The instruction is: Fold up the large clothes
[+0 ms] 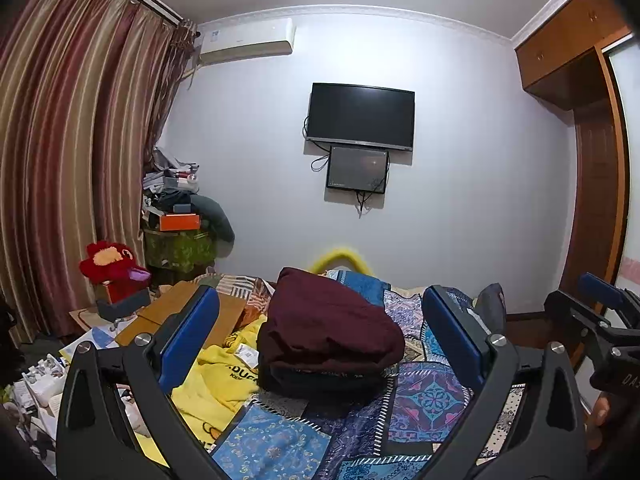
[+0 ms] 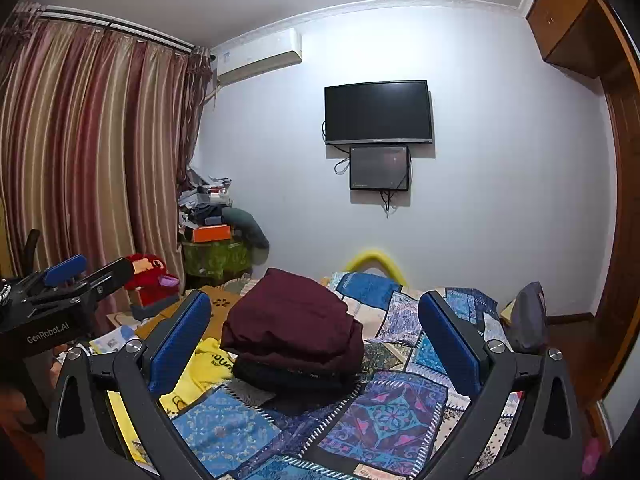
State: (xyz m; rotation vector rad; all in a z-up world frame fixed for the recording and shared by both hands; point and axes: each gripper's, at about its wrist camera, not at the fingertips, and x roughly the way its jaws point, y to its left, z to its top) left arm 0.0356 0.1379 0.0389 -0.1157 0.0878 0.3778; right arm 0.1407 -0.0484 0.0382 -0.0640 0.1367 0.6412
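Pale walls frame our view of this bedroom, with striped curtains (image 1: pixel 68 152) down the left side and a wooden wardrobe (image 1: pixel 580 80) on the right. We see a dark television (image 1: pixel 360 116) mounted on the far wall, a smaller screen (image 1: pixel 357 169) just beneath it, and an air conditioner (image 1: pixel 246 40) up near the ceiling. Below us spreads the bed (image 2: pixel 400 408), covered in a blue and purple patchwork quilt. Sitting on that quilt, we have the folded maroon garment (image 1: pixel 332 320), stacked on top of a darker folded piece (image 1: pixel 320 380). Just left of the stack lies a yellow garment (image 1: pixel 224 376), rumpled and unfolded. Over in the corner we spot a red plush toy (image 1: pixel 110 260) beside a cluttered green-draped stand (image 1: pixel 180 248). Our left tool (image 1: pixel 316 332) hangs above the bed with its blue pads spread wide, nothing between them. Our right tool (image 2: pixel 316 336) is likewise wide apart and empty, the stack sitting ahead of both.
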